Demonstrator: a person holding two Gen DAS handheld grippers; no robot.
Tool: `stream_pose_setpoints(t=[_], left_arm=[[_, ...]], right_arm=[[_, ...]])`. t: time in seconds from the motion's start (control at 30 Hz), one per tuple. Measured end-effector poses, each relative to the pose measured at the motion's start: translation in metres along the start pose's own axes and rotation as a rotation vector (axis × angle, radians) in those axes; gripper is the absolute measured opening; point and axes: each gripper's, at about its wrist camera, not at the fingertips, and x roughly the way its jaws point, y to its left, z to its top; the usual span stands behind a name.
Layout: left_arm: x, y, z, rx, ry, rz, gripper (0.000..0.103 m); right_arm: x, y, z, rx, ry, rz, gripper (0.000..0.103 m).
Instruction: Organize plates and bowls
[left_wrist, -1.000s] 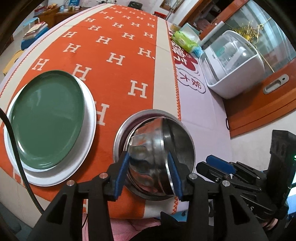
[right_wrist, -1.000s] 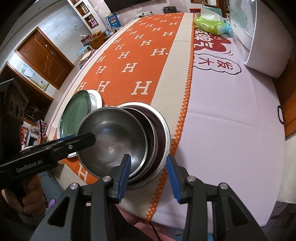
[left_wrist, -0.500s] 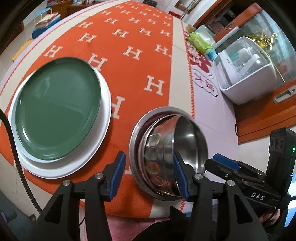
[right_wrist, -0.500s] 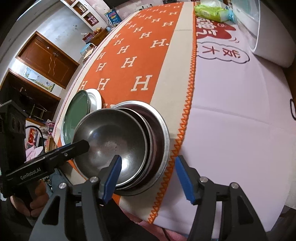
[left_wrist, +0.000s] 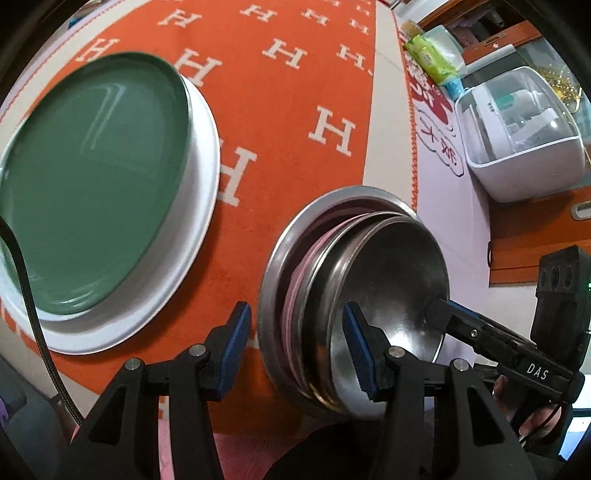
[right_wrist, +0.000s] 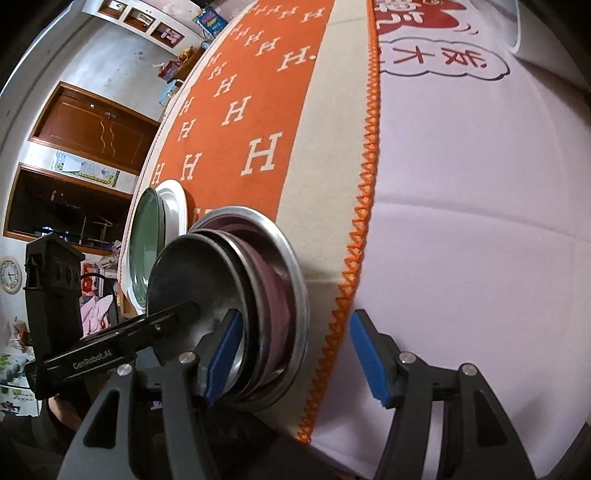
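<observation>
We note nested steel bowls mouth-up on an orange cloth; left gripper and right gripper gape, straddling opposite rims, gripping nothing.

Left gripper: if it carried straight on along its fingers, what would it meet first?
Most likely the near rims of the nested bowl stack. The left gripper stands open with those rims between its blue pads, one finger already inside the top steel bowl. Depth is unclear, so the orange cloth beneath could come first.
</observation>
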Motion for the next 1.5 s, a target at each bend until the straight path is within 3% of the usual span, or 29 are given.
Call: stream_pose_setpoints(t=[0.13, 0.27, 0.77, 0.83, 0.9, 1.07, 1.5], left_arm=[[0.010, -0.005, 0.005, 0.008, 0.042, 0.011, 0.044], [0.015, -0.011, 0.009, 0.023, 0.064, 0.025, 0.045], [0.018, -0.016, 0.009, 0.053, 0.104, 0.035, 0.045], [0.020, -0.018, 0.009, 0.055, 0.115, 0.035, 0.045], [0.022, -0.022, 0.008, 0.077, 0.127, 0.036, 0.045], [0.023, -0.035, 0.004, 0.140, 0.140, 0.053, 0.046], [0.005, -0.048, 0.001, 0.236, 0.135, 0.047, 0.046]], right_arm=[[0.007, -0.003, 0.008, 0.007, 0.034, 0.016, 0.061], [0.019, -0.001, 0.012, -0.010, 0.095, 0.013, 0.061], [0.033, -0.006, 0.023, 0.025, 0.157, 0.061, 0.052], [0.031, -0.006, 0.023, 0.023, 0.159, 0.066, 0.047], [0.031, -0.003, 0.024, 0.018, 0.155, 0.082, 0.036], [0.027, 0.000, 0.025, 0.007, 0.143, 0.041, 0.036], [0.012, 0.007, 0.018, 0.034, 0.098, 0.031, 0.036]])
